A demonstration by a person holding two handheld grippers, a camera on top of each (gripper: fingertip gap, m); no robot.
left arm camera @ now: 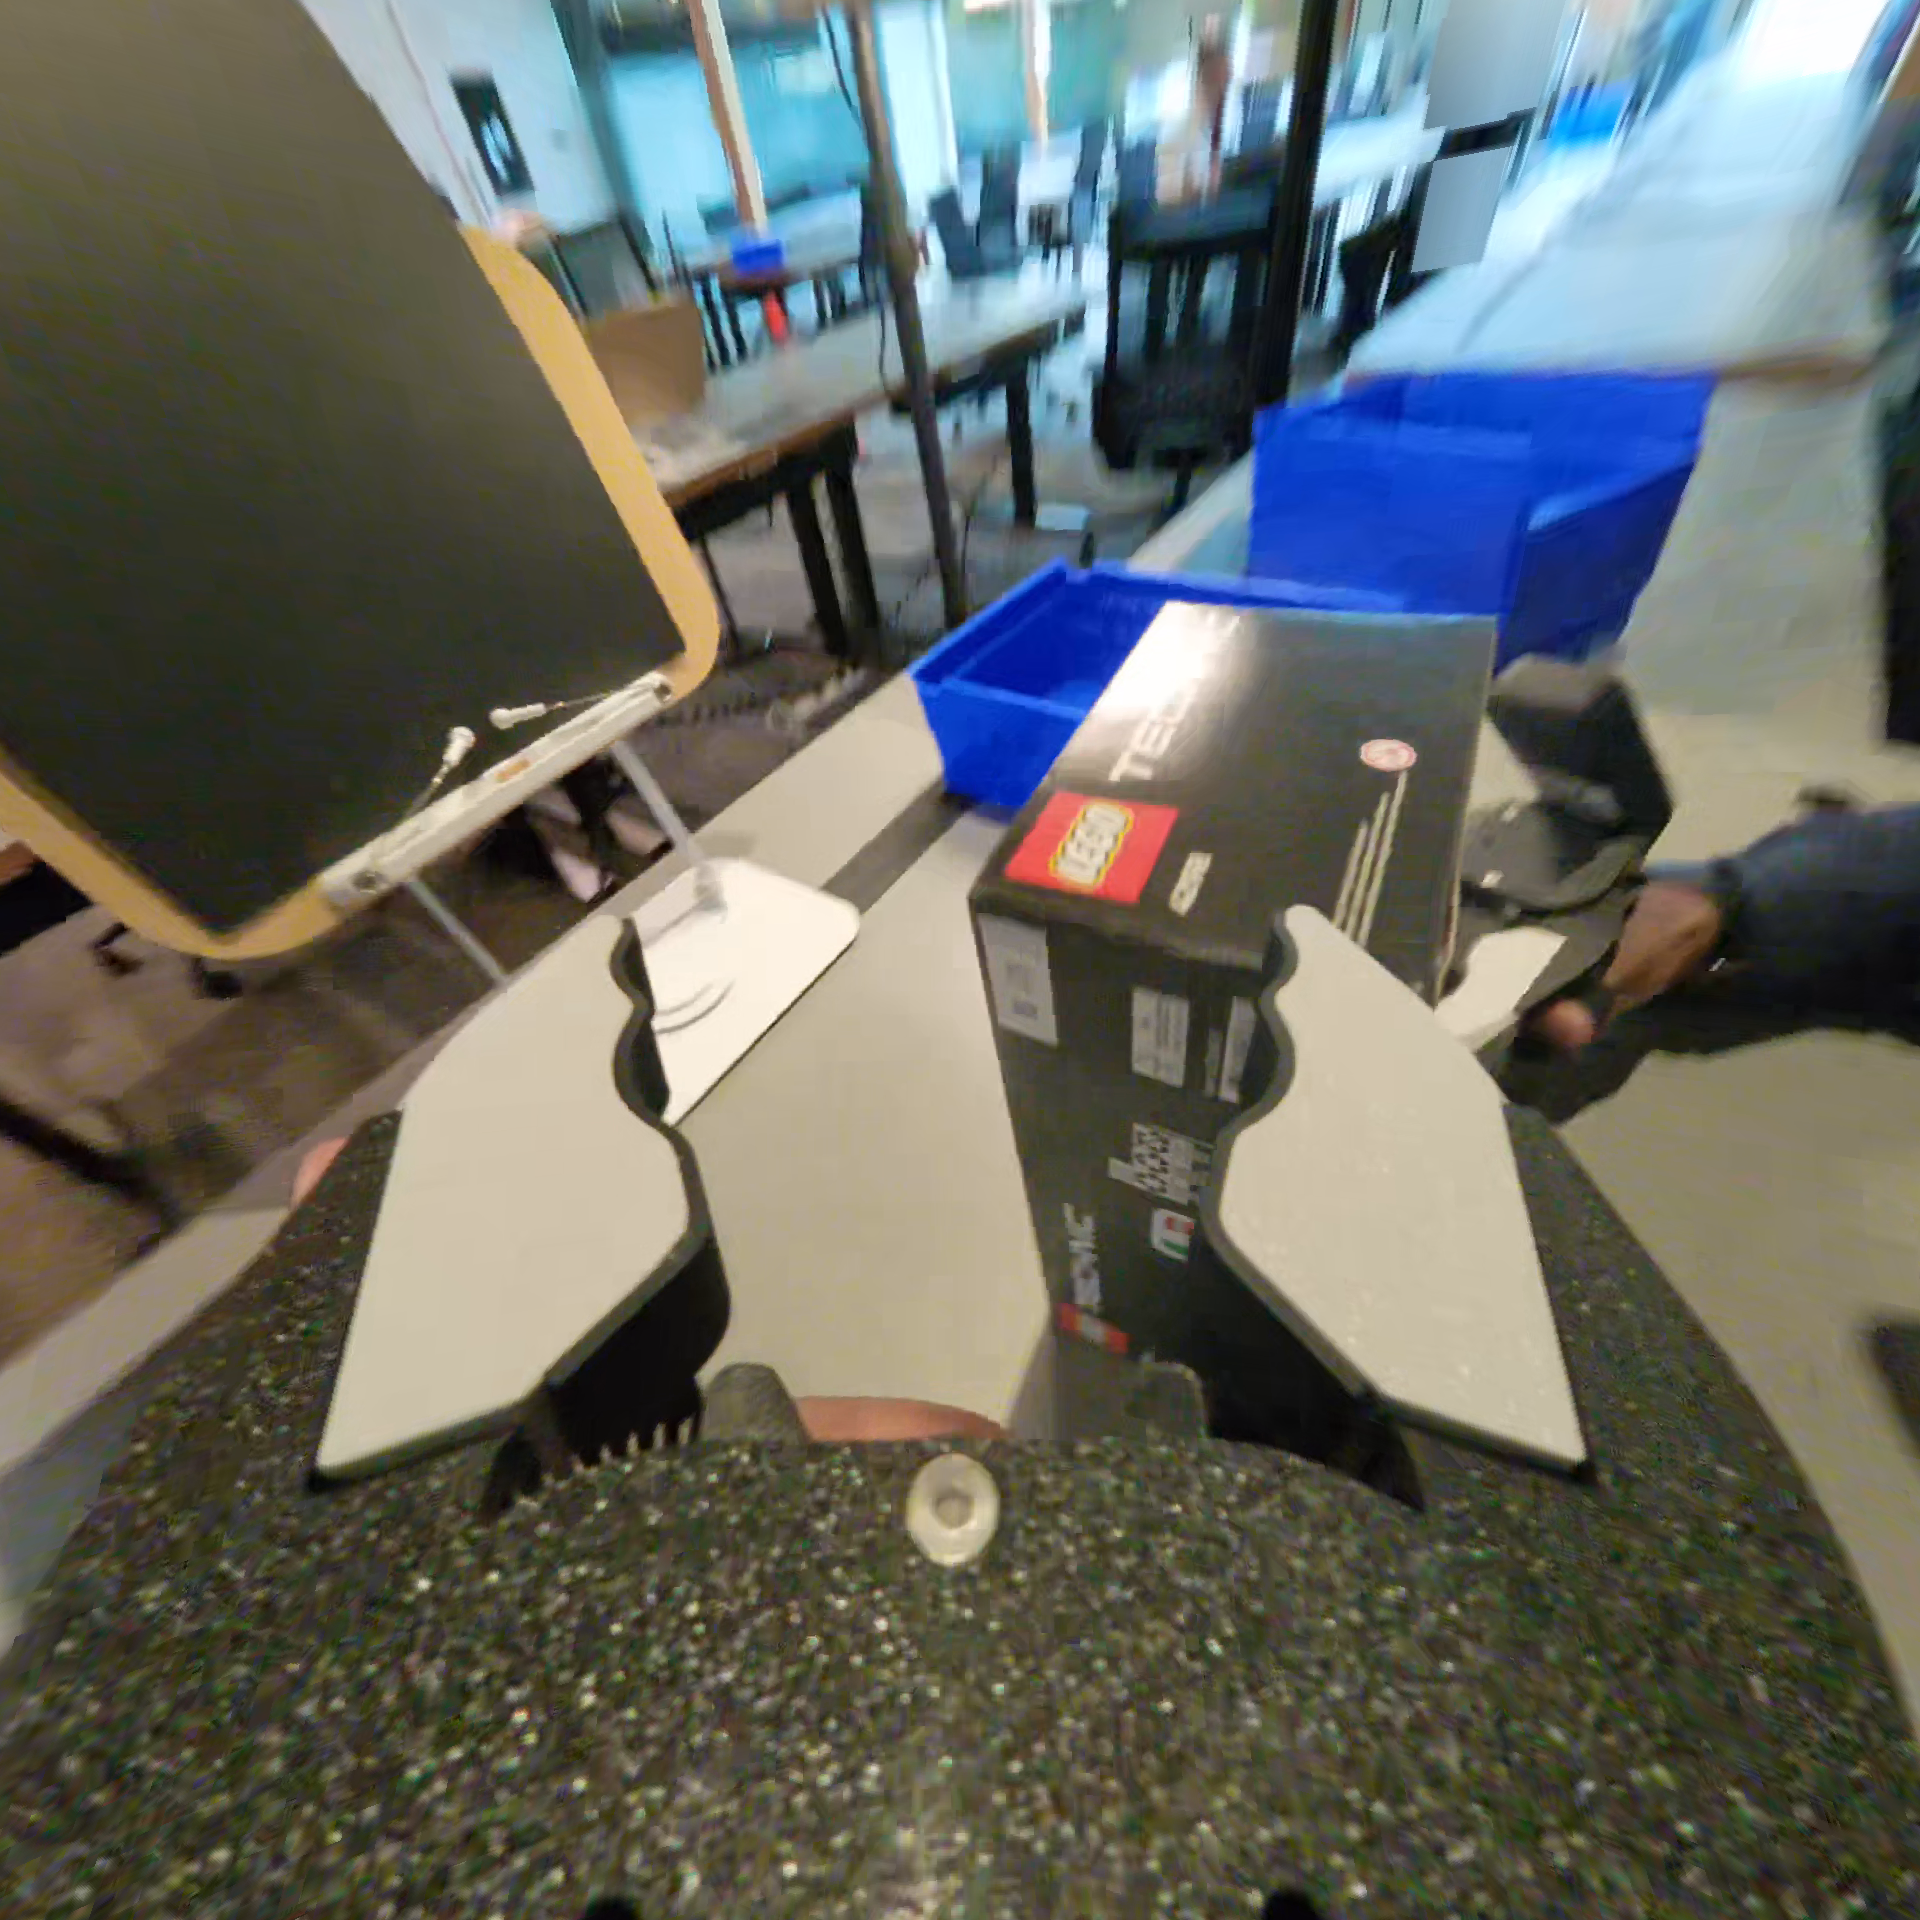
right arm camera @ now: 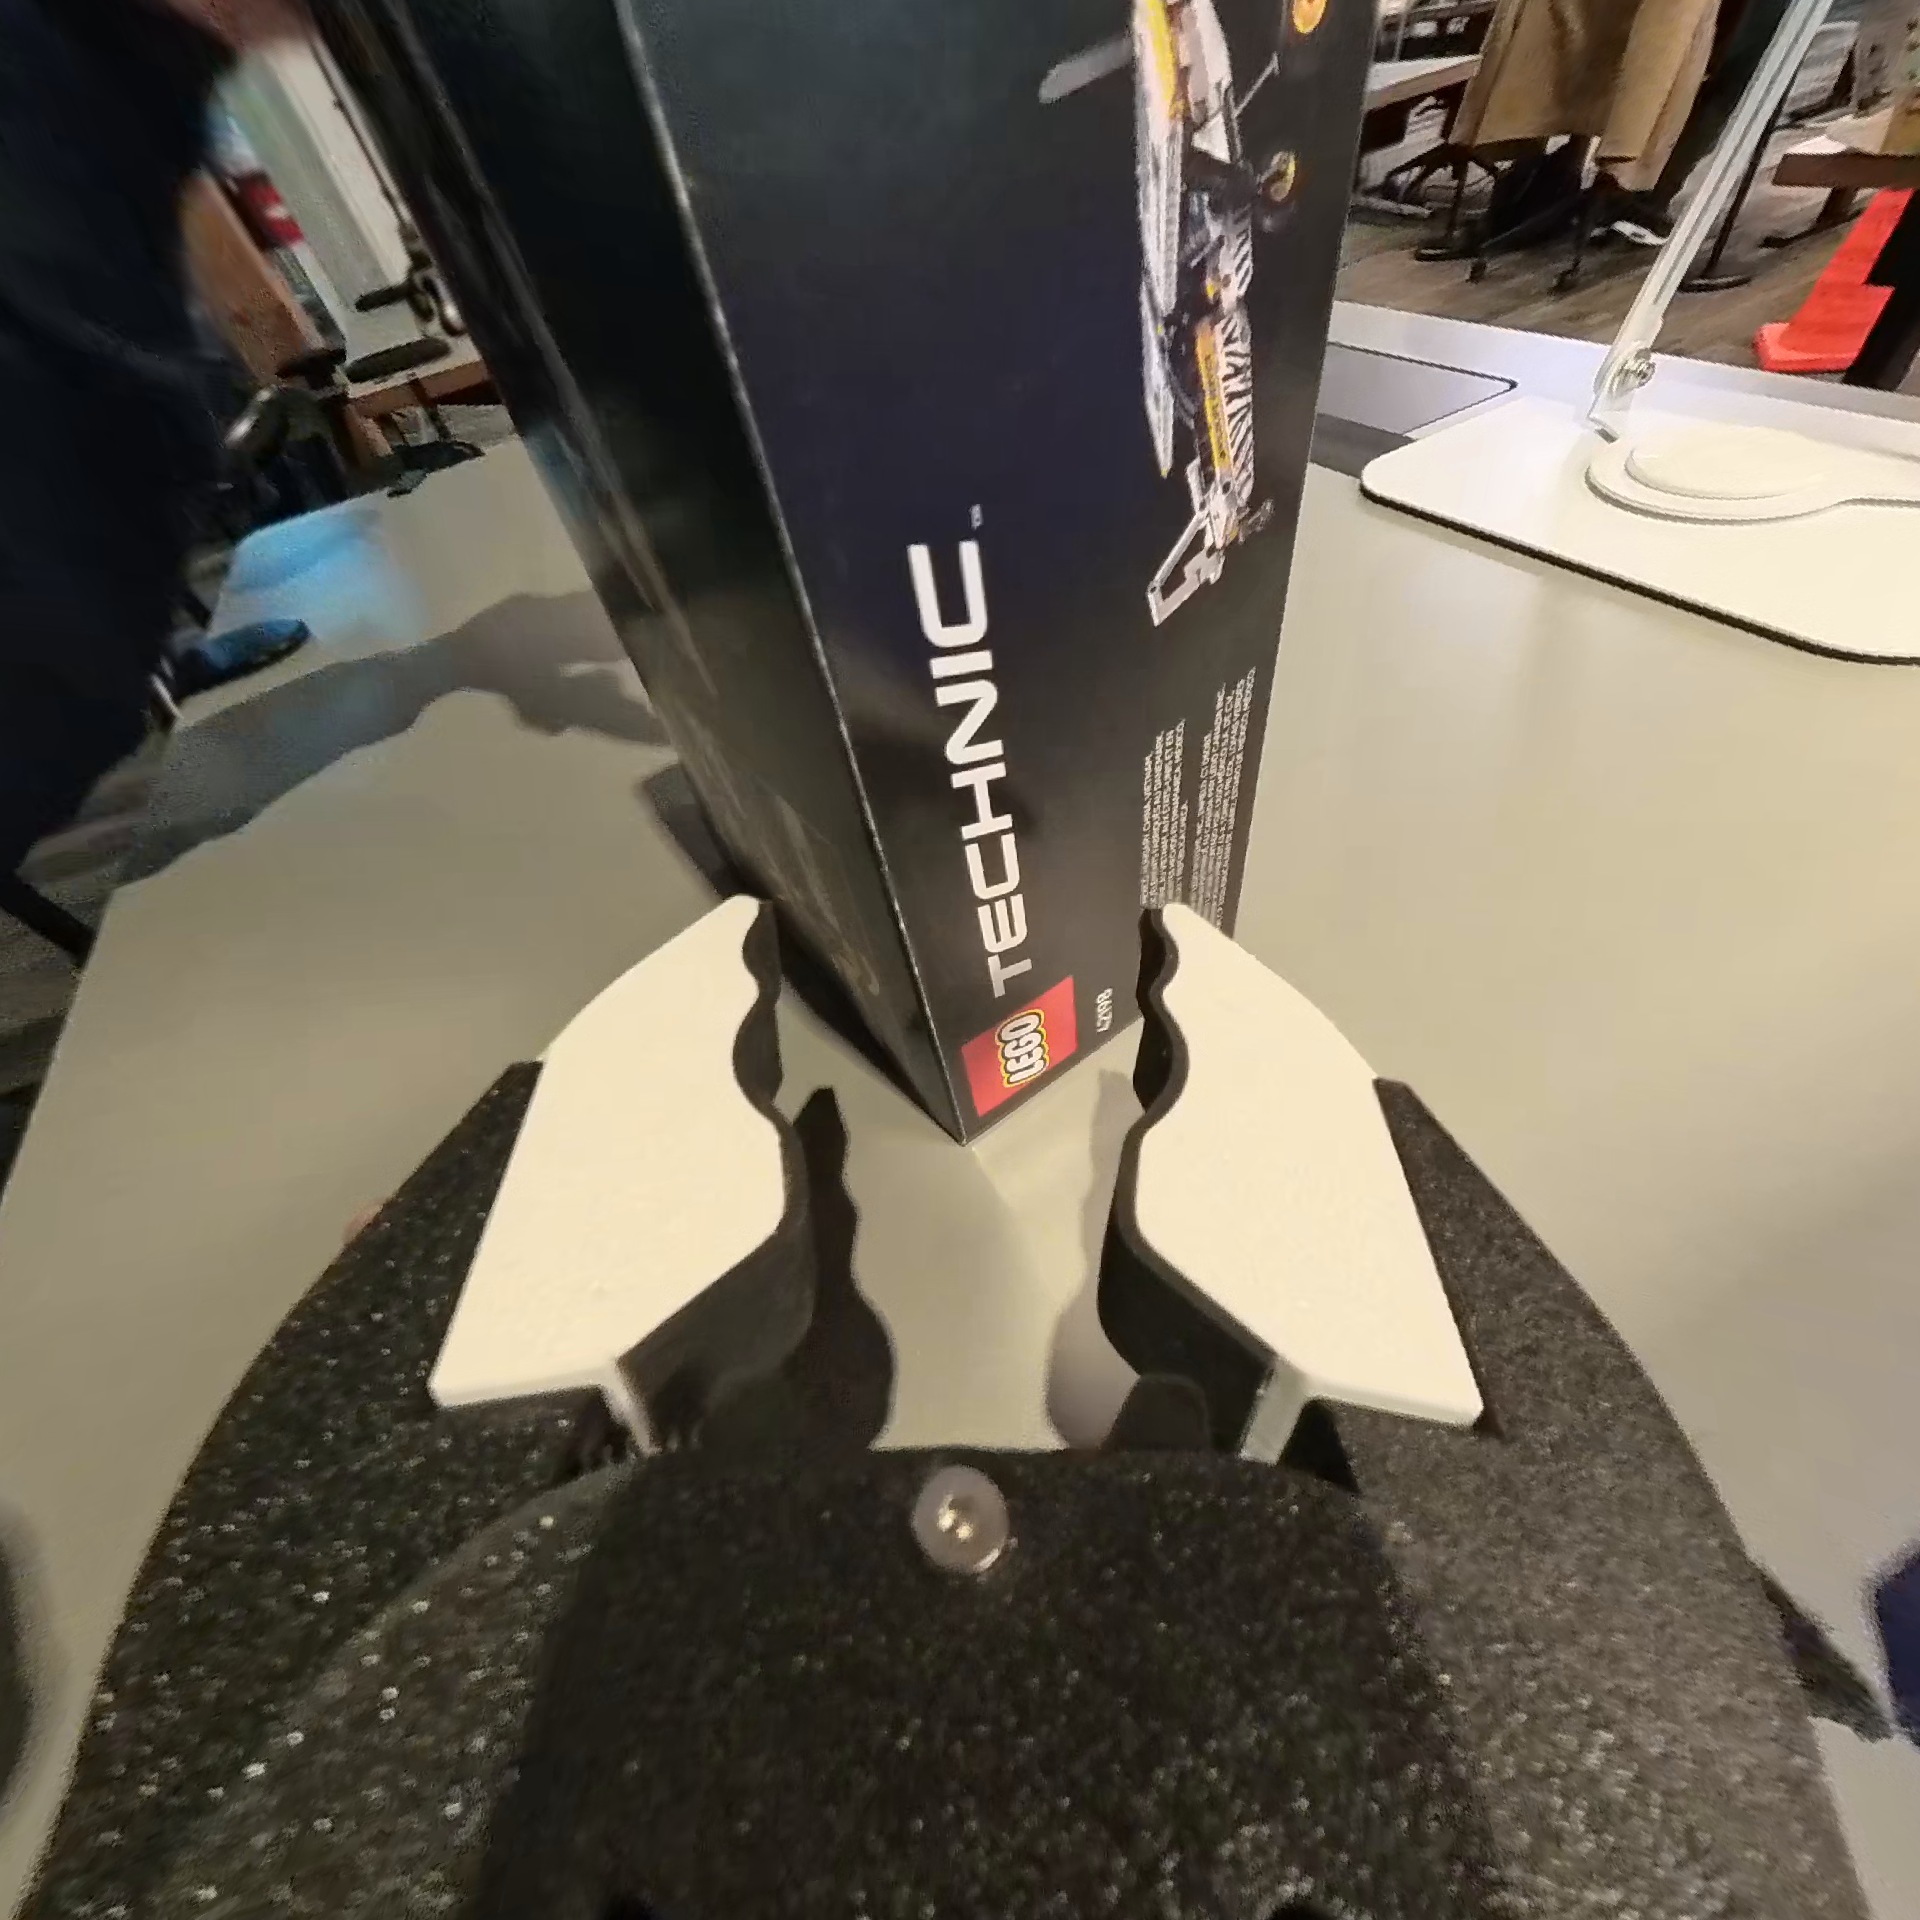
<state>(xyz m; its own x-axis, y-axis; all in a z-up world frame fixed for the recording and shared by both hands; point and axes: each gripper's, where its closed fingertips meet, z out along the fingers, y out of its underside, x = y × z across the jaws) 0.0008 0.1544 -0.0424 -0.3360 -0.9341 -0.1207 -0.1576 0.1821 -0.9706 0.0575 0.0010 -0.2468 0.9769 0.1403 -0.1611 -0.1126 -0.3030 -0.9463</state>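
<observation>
On matte grey table [right arm camera: 1507, 831]: glossy black cardboard box [right arm camera: 987, 520], upright.

grey table [right arm camera: 1507, 883], black box [right arm camera: 987, 520], blue bin [left arm camera: 1023, 707]

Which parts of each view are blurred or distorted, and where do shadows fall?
Left wrist view: background room and large blue plastic bin smeared by motion blur; open left gripper sharp; wide-angle bending at edges. Right wrist view: tall black cardboard toy box sharp, casting a soft shadow leftward on the grey table; dark-clothed person at left blurred.
</observation>
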